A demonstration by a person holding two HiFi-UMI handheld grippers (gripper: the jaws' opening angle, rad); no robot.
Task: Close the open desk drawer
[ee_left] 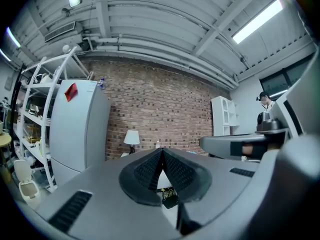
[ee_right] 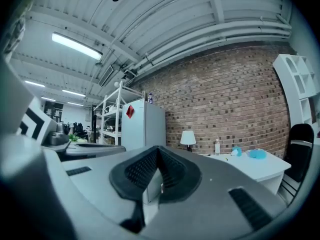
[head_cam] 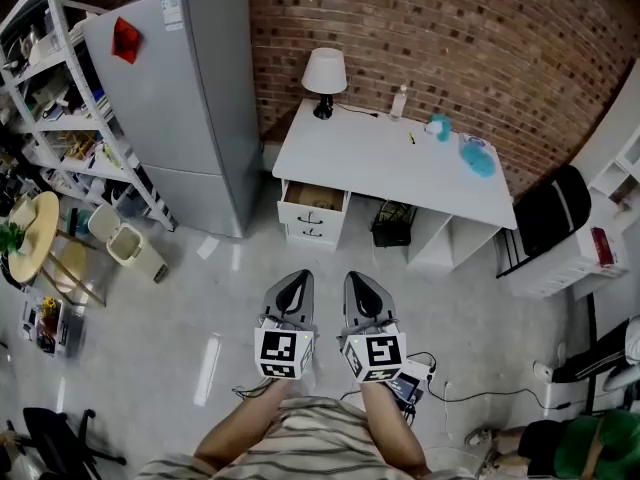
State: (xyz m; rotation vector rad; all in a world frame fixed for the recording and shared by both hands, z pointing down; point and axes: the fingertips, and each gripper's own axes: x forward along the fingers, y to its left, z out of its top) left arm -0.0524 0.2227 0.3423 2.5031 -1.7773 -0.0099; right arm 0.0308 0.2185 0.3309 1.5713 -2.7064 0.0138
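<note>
The drawer is the top one in a stack under the left end of the white bench, and it stands pulled out, its pale brown inside showing. The lower drawer beneath it is shut. On the bench top are a lamp at the back left corner, a small bottle by the brick wall, and two teal things toward the right. A black basket sits on the floor in the knee space just right of the drawers. A grey fridge stands close on the bench's left, with a white shelf rack and a small bin beyond it; a black chair is off the bench's right end.

A stretch of grey floor lies between the drawer and the grippers, which are well apart from it. The left gripper and right gripper are held side by side, low in front of the person, both pointing toward the bench. Each has its jaws together at the tips with nothing between them. The person's forearms reach forward from a striped shirt, and cables trail on the floor by the right one.
</note>
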